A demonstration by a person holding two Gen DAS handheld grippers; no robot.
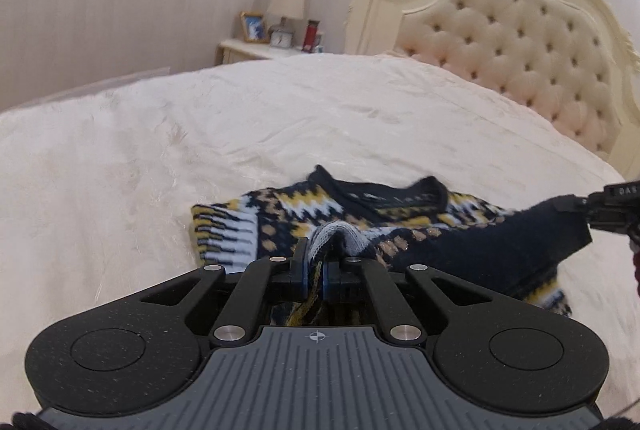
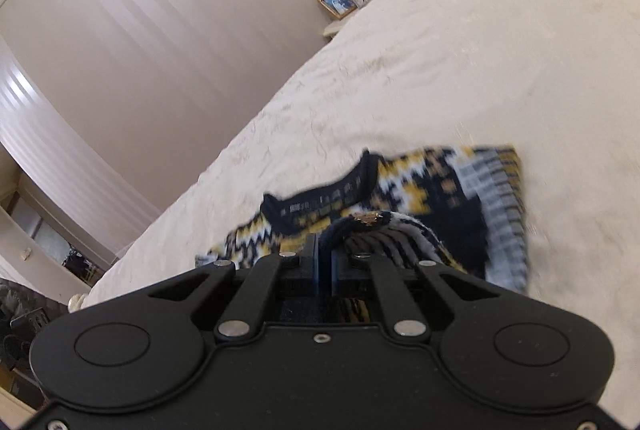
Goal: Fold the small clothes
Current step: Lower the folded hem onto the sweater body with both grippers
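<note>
While both grippers, left (image 1: pixel 314 264) and right (image 2: pixel 324 262), clamp its edges, the navy, yellow and white patterned knit sweater (image 1: pixel 360 214) lies on the cream bedspread (image 1: pixel 200 134).

bed (image 1: pixel 280 118) w/ cream textured bedspread carries one item: navy/yellow/white patterned knit sweater (image 1: pixel 360 210), partly folded, lying on the cover on the near side, tufted headboard (image 1: pixel 540 42) behind.

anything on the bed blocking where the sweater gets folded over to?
Nothing visible. Both the left gripper and right gripper are already clamped on the patterned sweater, and the cream bedspread beyond it lies bare. The nightstand clutter is off the bed.
</note>
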